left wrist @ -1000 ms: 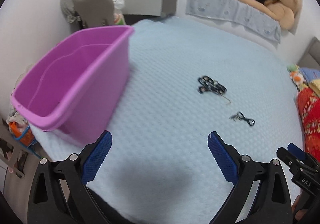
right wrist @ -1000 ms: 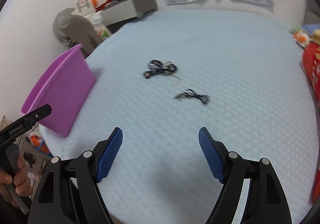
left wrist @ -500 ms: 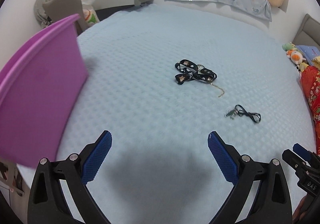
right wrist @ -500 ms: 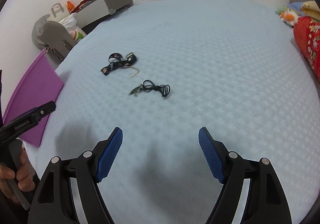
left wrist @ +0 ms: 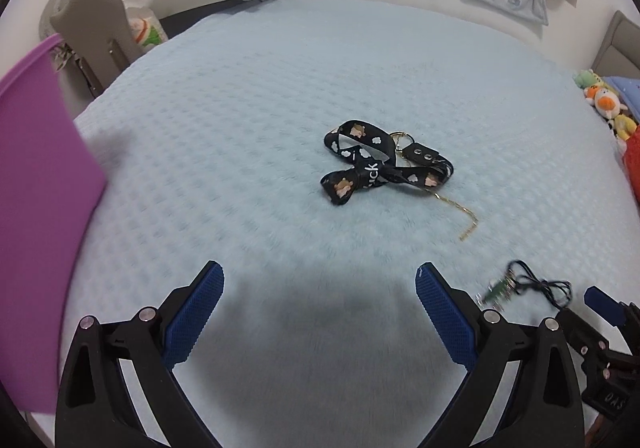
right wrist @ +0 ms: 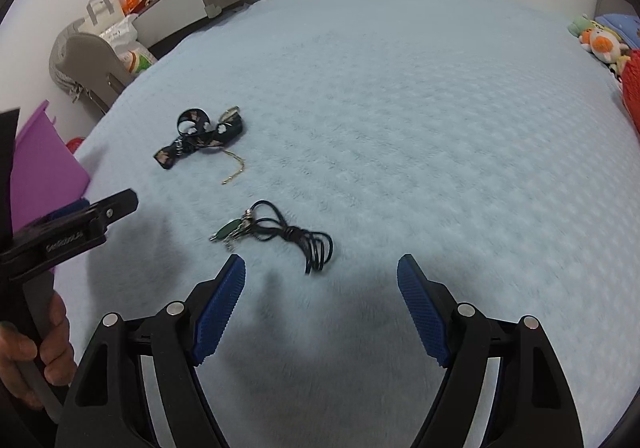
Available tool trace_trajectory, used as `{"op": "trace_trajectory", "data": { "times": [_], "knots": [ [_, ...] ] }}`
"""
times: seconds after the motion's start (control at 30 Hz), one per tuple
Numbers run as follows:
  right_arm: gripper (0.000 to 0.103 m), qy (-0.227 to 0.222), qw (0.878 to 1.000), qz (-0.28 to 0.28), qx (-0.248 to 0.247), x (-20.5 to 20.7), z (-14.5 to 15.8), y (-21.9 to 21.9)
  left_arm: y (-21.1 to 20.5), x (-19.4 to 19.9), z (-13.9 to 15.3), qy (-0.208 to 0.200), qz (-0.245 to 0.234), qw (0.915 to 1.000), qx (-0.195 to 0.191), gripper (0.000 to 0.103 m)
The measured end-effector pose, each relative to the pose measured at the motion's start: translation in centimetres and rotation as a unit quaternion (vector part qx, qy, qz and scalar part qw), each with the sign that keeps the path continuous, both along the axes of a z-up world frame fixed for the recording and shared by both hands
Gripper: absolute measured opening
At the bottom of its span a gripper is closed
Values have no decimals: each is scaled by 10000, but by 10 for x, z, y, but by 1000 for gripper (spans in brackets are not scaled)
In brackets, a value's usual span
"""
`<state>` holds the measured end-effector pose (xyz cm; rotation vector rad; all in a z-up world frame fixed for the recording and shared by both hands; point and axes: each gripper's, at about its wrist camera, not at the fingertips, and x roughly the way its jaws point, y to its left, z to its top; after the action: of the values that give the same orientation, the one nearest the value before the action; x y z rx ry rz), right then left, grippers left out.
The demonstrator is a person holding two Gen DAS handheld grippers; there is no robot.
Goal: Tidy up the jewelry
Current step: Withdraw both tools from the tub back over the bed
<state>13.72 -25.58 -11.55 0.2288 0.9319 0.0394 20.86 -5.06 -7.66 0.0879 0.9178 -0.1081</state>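
Both grippers hang over the near part of a bed covered by a pale blue blanket [left wrist: 280, 87]. Left gripper [left wrist: 320, 298]: jaws spread wide, blue pads [left wrist: 196, 312] apart, nothing between them, only bare blanket and its own shadow beneath. Right gripper [right wrist: 321, 284]: jaws likewise spread wide and empty, not touching anything.

Item 1: a black strap [left wrist: 376, 167] printed with small clouds and figures lies in a loose knot near the middle of the blanket, straight ahead of the left gripper and well clear of its fingertips. A thin gold chain [left wrist: 460, 213] trails out from under the strap toward the near right.

Item 2: a coiled black cord with a small green charm [right wrist: 280, 234] lies nearer the blanket's front edge. In the right wrist view it sits just beyond the fingertips, closer to the left finger than to the right one, with no contact.

1 purple bin [left wrist: 36, 207] stands at the blanket's left edge, apart from both items.

In the right wrist view a hand [right wrist: 36, 352] grips the left gripper's handle at the left border. Stuffed toys [left wrist: 604, 107] rest at the blanket's far right edge.
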Motion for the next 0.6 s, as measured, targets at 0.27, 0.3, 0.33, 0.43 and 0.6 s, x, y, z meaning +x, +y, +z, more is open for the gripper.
{"op": "trace_trajectory", "data": {
  "times": [0.27, 0.3, 0.33, 0.43, 0.6],
  "knots": [
    [75, -62, 9998, 45, -181, 14, -14, 2, -9, 35, -19, -24, 17, 10000, 23, 95],
    [75, -78, 9997, 61, -210, 15, -14, 3, -11, 38, -20, -35, 24, 10000, 31, 95],
    [75, -104, 9996, 77, -237, 16, -15, 4, -13, 42, -22, -54, 31, 10000, 44, 95],
    [75, -161, 9994, 95, -296, 19, -16, 5, -16, 52, -26, -104, 24, 9999, 90, 95],
    [75, -203, 9987, 102, -447, 24, -21, 9, -26, 67, -30, -121, -61, 9998, 114, 95]
  ]
}}
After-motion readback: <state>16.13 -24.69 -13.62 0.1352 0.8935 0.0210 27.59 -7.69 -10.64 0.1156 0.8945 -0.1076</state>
